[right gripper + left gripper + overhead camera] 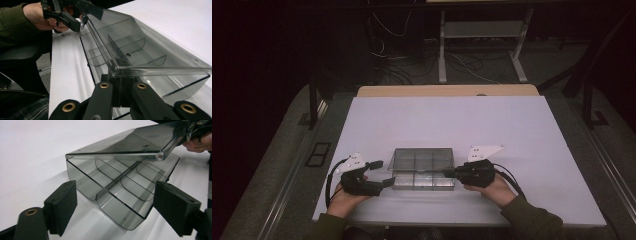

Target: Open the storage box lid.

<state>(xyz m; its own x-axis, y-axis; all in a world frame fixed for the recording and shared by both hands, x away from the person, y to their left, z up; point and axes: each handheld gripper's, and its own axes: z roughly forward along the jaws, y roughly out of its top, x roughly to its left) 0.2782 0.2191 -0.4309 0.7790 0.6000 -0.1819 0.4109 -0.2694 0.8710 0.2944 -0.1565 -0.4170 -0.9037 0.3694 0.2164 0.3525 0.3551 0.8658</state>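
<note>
On table (522, 150), unlabelled clear box (120, 195)

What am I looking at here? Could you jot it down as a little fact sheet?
Setting: white table, seen from above
Main thing: clear plastic box with dividers inside, nothing visible in the compartments
Lid: lifted, tilted up over the box
Right tongs: shut on the lid's edge, holding it up
Left tongs: open, one pad on each side of the box's near end, not pressing it
Who: a person's hand holds each tool
</note>
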